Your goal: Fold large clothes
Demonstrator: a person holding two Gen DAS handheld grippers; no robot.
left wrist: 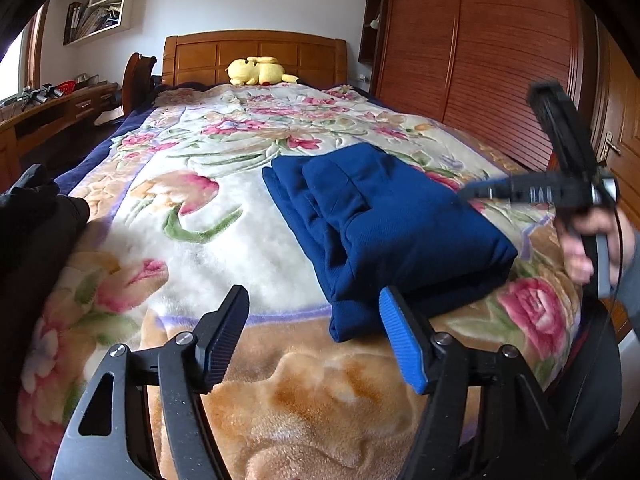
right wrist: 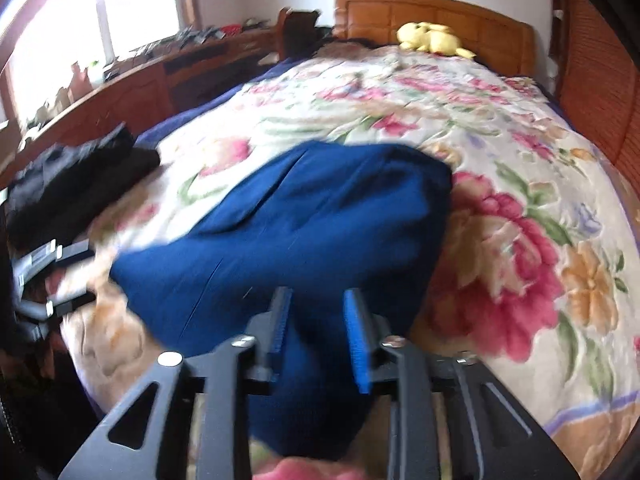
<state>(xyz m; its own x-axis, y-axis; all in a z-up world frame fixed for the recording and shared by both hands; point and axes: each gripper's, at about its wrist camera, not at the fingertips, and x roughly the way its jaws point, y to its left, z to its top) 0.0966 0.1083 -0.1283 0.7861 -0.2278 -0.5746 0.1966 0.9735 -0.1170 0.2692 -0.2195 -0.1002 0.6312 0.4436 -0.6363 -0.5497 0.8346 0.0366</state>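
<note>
- Lying near the foot of the bed, the blue garment (left wrist: 384, 220) sits folded into a thick, roughly square bundle on the flowered blanket (left wrist: 192, 216).
- The left gripper (left wrist: 312, 340) is spread wide and empty; its blue-padded finger stands just beside the bundle's near corner, with no cloth between the jaws.
- The right gripper (right wrist: 318, 332) is parted with blue cloth showing between its pads; the picture is blurred, but the pads appear to stand off the fabric, so I read it as released.
- In the left wrist view, the right gripper sits off the bundle's far side, in the person's hand (left wrist: 588, 240).
- A dark pile of clothes (right wrist: 76, 184) lies apart, toward the blanket's left edge.
- The garment looks like a soft, fairly thick knit: light, floppy, not slippery and not fragile. It will sag and unfold if lifted by a single layer.
- Better holds are probably the two near corners, pinching all layers together, or sliding the fingers under the folded edge so the stack moves as one.
</note>
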